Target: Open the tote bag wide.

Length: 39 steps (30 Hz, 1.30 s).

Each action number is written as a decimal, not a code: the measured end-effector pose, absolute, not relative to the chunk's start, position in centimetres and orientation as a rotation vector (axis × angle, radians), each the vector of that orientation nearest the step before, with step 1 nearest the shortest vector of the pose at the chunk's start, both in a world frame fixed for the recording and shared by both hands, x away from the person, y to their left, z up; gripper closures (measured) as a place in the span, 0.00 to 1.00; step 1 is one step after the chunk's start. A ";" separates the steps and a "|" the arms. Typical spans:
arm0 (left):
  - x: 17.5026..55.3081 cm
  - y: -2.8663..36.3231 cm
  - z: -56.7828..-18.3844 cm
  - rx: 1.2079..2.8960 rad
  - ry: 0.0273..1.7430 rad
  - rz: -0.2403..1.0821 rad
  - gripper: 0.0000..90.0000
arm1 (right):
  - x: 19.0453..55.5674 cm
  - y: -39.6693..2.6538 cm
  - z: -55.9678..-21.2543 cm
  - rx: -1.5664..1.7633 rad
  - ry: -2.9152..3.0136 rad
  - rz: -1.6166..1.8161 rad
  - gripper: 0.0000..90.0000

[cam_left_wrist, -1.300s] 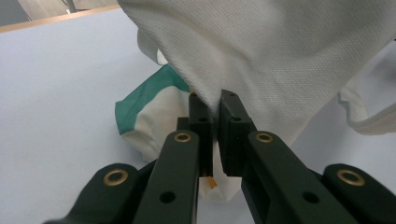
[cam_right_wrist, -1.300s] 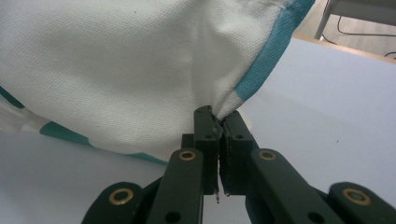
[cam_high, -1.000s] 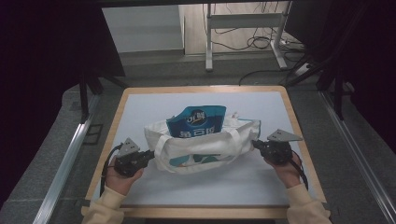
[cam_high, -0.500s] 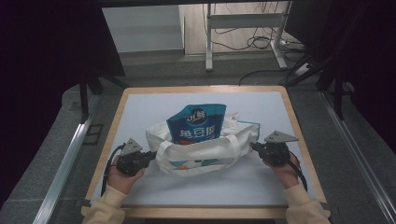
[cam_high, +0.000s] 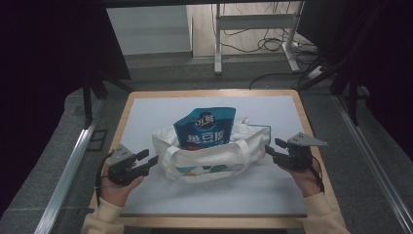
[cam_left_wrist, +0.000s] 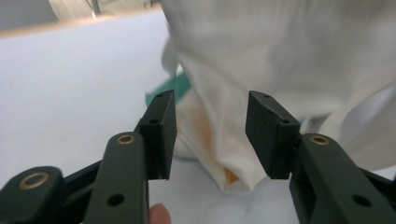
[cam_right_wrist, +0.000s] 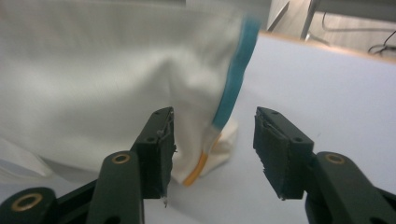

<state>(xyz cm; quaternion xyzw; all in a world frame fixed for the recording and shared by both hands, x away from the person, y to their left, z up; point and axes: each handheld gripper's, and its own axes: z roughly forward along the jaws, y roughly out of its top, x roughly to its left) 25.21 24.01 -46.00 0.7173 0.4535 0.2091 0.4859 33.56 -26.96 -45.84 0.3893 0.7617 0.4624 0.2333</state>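
Observation:
A white tote bag (cam_high: 214, 158) lies in the middle of the white table mat, with a blue pouch (cam_high: 205, 127) standing out of its mouth. My left gripper (cam_high: 149, 159) sits at the bag's left end, jaws open. In the left gripper view the bag's corner fabric (cam_left_wrist: 219, 149) lies between the open jaws of the left gripper (cam_left_wrist: 211, 112). My right gripper (cam_high: 272, 146) is at the bag's right end, also open. The right gripper view shows the bag's blue-trimmed edge (cam_right_wrist: 232, 93) between the spread jaws of the right gripper (cam_right_wrist: 213, 121).
The mat covers a wooden table (cam_high: 127, 105) with a raised rim. Bare mat (cam_high: 214, 200) stretches in front of the bag and behind it. A metal stand (cam_high: 217, 44) and cables lie on the floor beyond the table. Rails run along both sides.
Both hands have shifted only slightly at the bag's ends. The bag and pouch stay about where they were.

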 end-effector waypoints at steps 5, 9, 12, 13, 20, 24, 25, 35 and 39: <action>25.4 24.5 -43.9 1.692 1.096 0.510 0.67 | 33.3 -27.2 -43.6 1.048 2.045 1.350 0.58; 26.7 23.8 -41.0 1.691 1.058 0.514 0.83 | 34.1 -25.8 -41.1 0.968 2.083 1.351 0.82; 28.1 22.9 -39.6 1.711 1.031 0.512 0.96 | 35.0 -24.1 -40.0 0.907 2.134 1.311 0.91; 28.6 22.5 -39.3 1.714 1.026 0.499 0.98 | 35.3 -23.5 -39.7 0.897 2.151 1.301 0.93; 30.7 20.4 -40.4 1.800 1.026 0.429 1.00 | 36.6 -21.0 -39.8 0.874 2.233 1.245 0.97; 30.5 20.6 -41.8 1.828 1.039 0.391 1.00 | 36.5 -20.9 -40.8 0.889 2.257 1.229 0.97; 30.4 20.7 -42.1 1.835 1.042 0.385 1.00 | 36.5 -21.0 -41.1 0.895 2.260 1.229 0.97; 30.0 20.3 -46.1 1.920 1.085 0.325 1.00 | 35.5 -21.3 -44.8 0.924 2.321 1.212 0.97; 30.0 20.1 -47.4 1.945 1.102 0.303 1.00 | 35.2 -21.4 -46.0 0.922 2.333 1.195 0.97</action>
